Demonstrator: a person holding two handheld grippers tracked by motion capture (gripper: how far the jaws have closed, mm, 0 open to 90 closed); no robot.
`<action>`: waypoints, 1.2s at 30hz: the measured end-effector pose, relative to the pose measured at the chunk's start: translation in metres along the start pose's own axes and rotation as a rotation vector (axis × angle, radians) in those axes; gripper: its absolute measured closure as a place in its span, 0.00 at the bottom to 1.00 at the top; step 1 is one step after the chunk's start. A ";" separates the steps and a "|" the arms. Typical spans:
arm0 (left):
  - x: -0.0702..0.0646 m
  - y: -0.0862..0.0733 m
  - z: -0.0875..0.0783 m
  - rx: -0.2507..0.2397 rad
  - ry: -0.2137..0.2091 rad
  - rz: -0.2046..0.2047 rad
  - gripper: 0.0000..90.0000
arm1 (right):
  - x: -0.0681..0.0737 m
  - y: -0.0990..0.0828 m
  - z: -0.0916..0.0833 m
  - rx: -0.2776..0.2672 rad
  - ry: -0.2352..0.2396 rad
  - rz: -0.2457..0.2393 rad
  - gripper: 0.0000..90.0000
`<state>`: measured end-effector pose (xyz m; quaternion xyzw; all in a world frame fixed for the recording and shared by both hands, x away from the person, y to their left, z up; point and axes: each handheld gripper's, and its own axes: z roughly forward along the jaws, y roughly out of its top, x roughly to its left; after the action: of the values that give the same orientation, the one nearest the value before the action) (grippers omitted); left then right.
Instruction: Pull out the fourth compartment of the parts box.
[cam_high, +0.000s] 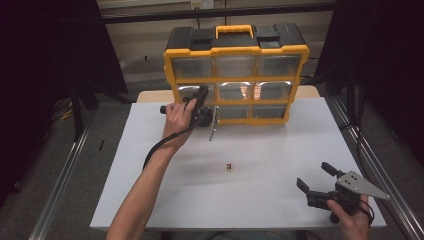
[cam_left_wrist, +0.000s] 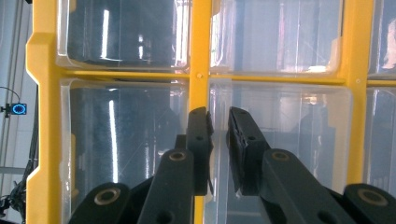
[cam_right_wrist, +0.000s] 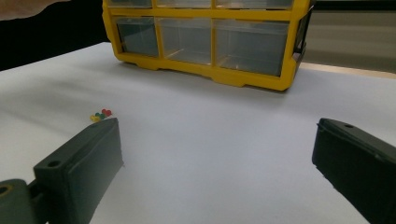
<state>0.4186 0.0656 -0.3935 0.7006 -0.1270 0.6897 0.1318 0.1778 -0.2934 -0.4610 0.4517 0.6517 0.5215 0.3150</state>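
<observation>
1. Pinching w/ left claw (cam_left_wrist: 218, 140) nearly closed at the clear mid-left drawer (cam_left_wrist: 126, 149) of organiser (cam_high: 235, 75); can't tell if lip is caught, prob. to pull.
2. Right claw (cam_right_wrist: 215, 158) wide open, empty, parked near pins (cam_right_wrist: 101, 115) on tabletop (cam_high: 280, 150).

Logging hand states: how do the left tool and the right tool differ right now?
The left tool has its jaws nearly shut at a clear drawer front of the yellow-framed plastic organizer; the right tool is wide open, holding nothing. Left is raised at the organizer, right low near the white table edge. Both have black jaws.
</observation>
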 end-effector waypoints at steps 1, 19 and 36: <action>0.000 0.000 0.000 0.000 0.000 0.000 0.89 | 0.000 0.000 0.000 0.000 0.000 0.000 0.02; -0.001 0.002 -0.005 0.000 0.007 0.005 0.89 | 0.000 0.000 0.000 0.000 0.002 -0.002 0.02; -0.001 0.003 -0.014 -0.018 0.023 0.020 0.89 | 0.000 0.000 0.000 -0.002 -0.002 -0.004 0.02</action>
<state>0.4048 0.0678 -0.3943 0.6901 -0.1387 0.6977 0.1329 0.1780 -0.2936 -0.4609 0.4508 0.6518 0.5211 0.3169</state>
